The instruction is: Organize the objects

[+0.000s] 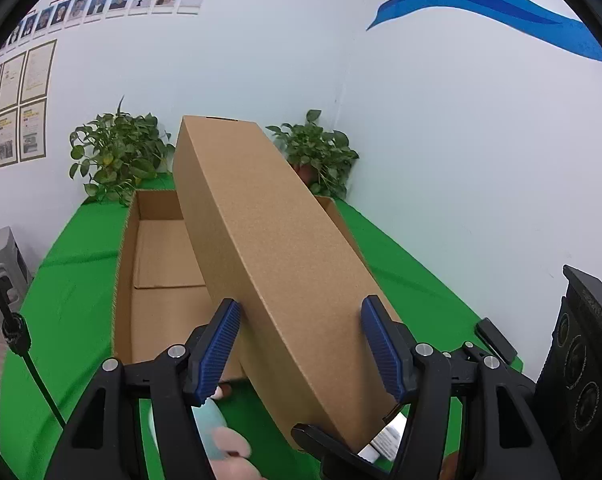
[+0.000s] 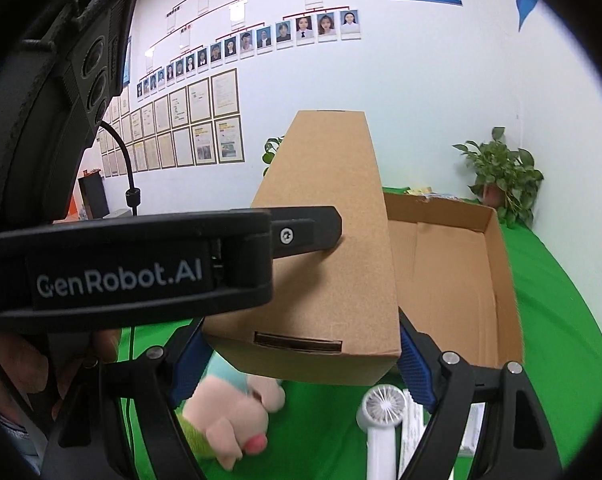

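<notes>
Two claws grip one long cardboard lid: your left claw [image 1: 301, 344] clamps its sides, your right claw [image 2: 301, 360] its near end. Keep both level above the plush toy [image 2: 229, 416] and fan [image 2: 381, 412], then lower it squarely onto the open box [image 1: 161, 256] on the worktop [image 1: 73, 280].

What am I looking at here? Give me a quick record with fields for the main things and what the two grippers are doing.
held item: long closed cardboard box, tilted, lifted above the table
left gripper: clamped on the box's sides
right gripper: clamped on the box's near end
behind it: open cardboard box, looks empty
table: green cloth
under the held box: plush toy, white handheld fan
background: two potted plants
</notes>
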### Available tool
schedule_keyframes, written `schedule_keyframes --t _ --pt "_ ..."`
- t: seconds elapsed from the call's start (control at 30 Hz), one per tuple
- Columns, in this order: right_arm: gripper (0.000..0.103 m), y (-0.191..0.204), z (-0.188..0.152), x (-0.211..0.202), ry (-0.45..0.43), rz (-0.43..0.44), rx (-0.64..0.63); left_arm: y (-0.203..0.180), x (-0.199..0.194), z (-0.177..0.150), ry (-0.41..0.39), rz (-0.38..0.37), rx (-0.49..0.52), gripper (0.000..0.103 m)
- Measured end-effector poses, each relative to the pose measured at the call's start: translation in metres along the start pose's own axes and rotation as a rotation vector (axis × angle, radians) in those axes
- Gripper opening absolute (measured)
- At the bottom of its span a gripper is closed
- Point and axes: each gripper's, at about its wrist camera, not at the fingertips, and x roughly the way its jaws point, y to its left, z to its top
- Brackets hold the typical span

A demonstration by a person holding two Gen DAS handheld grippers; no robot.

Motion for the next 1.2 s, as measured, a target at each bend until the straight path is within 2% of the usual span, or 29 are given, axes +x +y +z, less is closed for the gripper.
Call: schedule_keyframes --t 0.23,0.37,0.53,0.8,0.9,0.97,1.13,1.2 --pt "0.081 0.010 0.023 0.039 -0.016 0.053 0.022 0.045 0.007 0.029 -0.014 0.069 0.034 0.060" --pt "0.081 0.017 0.031 0.066 -0.014 0.076 0.046 0.078 0.019 0.043 0.008 0.098 0.055 0.060" --pt "0.081 0.020 0.033 0.106 0.021 0.114 0.108 0.120 0.053 0.045 0.056 0.129 0.061 0.060" --pt "0.081 0.016 0.015 0.171 0.126 0.120 0.208 0.181 0.117 0.018 0.186 0.098 0.027 0.060" --pt "0.081 0.013 0.007 0.196 0.183 0.097 0.243 0.204 0.148 0.007 0.219 0.059 0.015 0.052" --pt "0.081 0.010 0.003 0.210 0.217 0.078 0.267 0.228 0.172 -0.004 0.272 0.016 -0.053 0.050" --pt "0.081 0.011 -0.010 0.218 0.292 0.051 0.257 0.243 0.177 -0.027 0.281 -0.011 -0.065 0.050" --pt "0.082 0.015 -0.011 0.224 0.366 0.065 0.230 0.245 0.174 -0.035 0.305 0.001 -0.072 0.049"
